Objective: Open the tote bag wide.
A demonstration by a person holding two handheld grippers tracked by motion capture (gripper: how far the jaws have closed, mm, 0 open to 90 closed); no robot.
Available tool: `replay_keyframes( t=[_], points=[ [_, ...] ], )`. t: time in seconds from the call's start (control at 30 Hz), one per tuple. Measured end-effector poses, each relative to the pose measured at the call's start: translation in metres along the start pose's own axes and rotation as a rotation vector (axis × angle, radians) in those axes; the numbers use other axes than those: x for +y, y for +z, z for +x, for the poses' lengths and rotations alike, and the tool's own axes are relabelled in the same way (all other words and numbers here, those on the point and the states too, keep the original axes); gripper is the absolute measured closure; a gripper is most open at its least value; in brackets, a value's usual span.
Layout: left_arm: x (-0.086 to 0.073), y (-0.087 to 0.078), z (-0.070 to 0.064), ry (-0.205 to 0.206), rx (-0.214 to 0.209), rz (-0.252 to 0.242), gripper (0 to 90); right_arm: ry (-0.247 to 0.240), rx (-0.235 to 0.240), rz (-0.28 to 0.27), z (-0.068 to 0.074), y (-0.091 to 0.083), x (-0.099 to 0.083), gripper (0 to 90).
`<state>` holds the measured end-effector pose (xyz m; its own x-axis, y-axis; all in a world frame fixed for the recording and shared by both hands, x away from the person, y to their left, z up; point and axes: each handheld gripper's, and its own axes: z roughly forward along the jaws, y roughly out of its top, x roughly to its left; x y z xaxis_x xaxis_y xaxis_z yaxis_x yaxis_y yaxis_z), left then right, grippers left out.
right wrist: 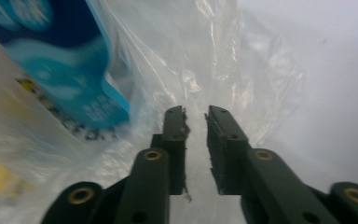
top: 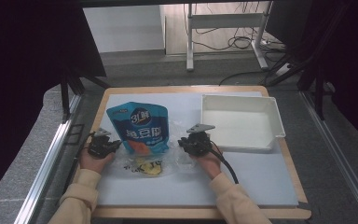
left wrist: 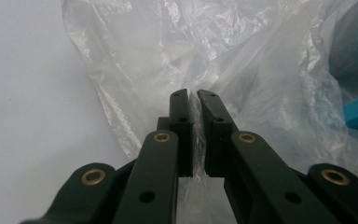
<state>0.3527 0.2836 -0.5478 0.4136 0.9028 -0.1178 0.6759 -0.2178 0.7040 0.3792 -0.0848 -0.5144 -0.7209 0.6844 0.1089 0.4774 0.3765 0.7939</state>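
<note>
the clear plastic bag (top: 144,161) lies crumpled on the white mat (top: 261,177), under the blue pouch (top: 140,126)'s lower end. the left gripper (left wrist: 193,93) is nearly closed, pinching film. the right gripper (right wrist: 196,112) stands slightly apart around film, so it could slip free and the pouch topple.

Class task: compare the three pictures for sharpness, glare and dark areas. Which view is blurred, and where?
High view: even light on the table, both sides near black, blue pouch readable. Left gripper view: sharp, crisp creases in the clear plastic bag, pale glare at left. Right gripper view: blue pouch and yellow print at left smeared out of focus, jaws sharper.
</note>
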Motion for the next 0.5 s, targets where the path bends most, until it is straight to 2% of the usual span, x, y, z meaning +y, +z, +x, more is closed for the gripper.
replay_keyframes(
  t=[0.17,0.3,0.4,0.5],
  points=[
    [0.0,0.0,0.0,-0.001,-0.003,-0.001,84.4,-0.001,-0.003,-0.077,0.004,-0.023,0.011,62.1],
    [0.001,0.001,0.0,-0.003,-0.005,0.0,84.2,-0.008,0.01,-0.141,0.008,-0.043,0.023,59.8],
    [0.001,0.0,0.0,-0.001,-0.006,0.002,84.2,-0.02,0.044,-0.176,0.014,-0.057,0.031,64.5],
    [0.001,0.0,0.0,-0.003,-0.008,0.004,84.1,-0.048,0.093,-0.202,0.024,-0.068,0.04,76.0]
  ],
)
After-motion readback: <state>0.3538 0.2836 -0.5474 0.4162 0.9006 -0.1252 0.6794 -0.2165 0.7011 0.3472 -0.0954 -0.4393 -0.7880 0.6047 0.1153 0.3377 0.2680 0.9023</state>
